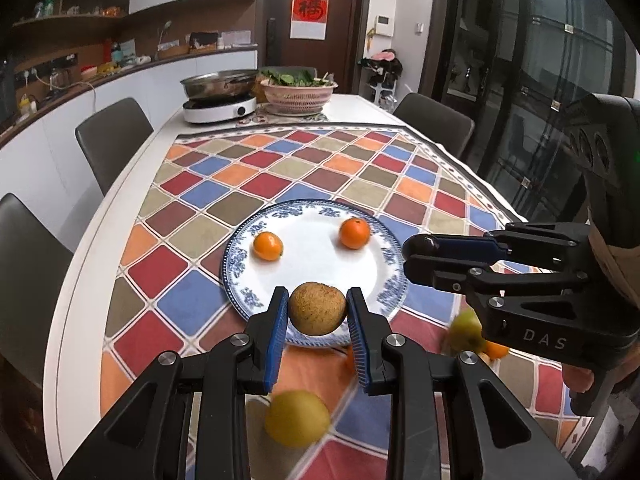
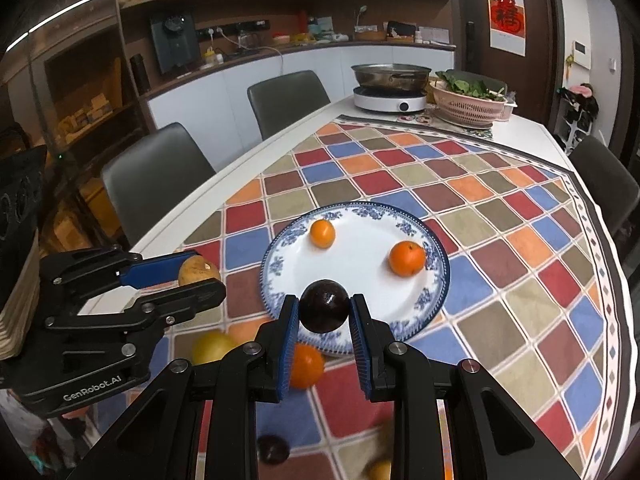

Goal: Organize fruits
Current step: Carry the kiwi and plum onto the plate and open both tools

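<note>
A blue-rimmed white plate (image 1: 320, 264) (image 2: 360, 276) lies on the checkered cloth with two oranges on it (image 1: 268, 245) (image 1: 354, 233) (image 2: 322, 233) (image 2: 407, 258). My left gripper (image 1: 318, 308) (image 2: 200, 274) is shut on a brown round fruit (image 1: 317, 308) (image 2: 198, 271) over the plate's near rim. My right gripper (image 2: 324, 307) (image 1: 416, 254) is shut on a dark purple round fruit (image 2: 324, 306) (image 1: 420, 246), also above the near rim.
Loose fruit lies on the cloth near me: a yellow one (image 1: 297, 418) (image 2: 212, 346), an orange (image 2: 306, 366), a dark one (image 2: 273, 448), more at the right (image 1: 468, 330). A cooker with pan (image 1: 220, 98) and a pink basket (image 1: 298, 94) stand at the table's far end. Chairs (image 1: 114, 140) flank the table.
</note>
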Action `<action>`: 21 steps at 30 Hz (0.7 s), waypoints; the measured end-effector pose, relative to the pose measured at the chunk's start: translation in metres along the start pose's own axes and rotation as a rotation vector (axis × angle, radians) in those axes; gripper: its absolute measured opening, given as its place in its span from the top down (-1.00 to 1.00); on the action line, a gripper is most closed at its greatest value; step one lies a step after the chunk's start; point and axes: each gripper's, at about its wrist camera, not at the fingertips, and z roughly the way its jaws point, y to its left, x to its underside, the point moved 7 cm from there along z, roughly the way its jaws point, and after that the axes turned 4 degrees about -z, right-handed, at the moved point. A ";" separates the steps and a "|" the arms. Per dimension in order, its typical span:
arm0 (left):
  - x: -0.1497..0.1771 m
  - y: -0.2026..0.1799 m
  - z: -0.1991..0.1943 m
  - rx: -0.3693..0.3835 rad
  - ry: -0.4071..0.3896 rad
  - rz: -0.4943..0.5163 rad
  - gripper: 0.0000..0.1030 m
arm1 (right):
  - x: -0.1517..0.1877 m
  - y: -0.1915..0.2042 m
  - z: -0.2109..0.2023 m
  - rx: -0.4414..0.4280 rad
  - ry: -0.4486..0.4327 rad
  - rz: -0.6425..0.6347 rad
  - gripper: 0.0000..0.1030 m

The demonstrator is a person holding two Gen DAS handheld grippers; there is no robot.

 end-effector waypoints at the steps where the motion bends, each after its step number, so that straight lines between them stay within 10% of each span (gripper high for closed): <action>1: -0.002 0.002 0.005 0.001 0.008 0.000 0.43 | -0.002 -0.001 0.004 0.002 0.006 0.000 0.48; 21: -0.014 0.044 0.112 0.027 0.204 -0.092 0.43 | -0.020 -0.041 0.116 -0.029 0.205 0.086 0.48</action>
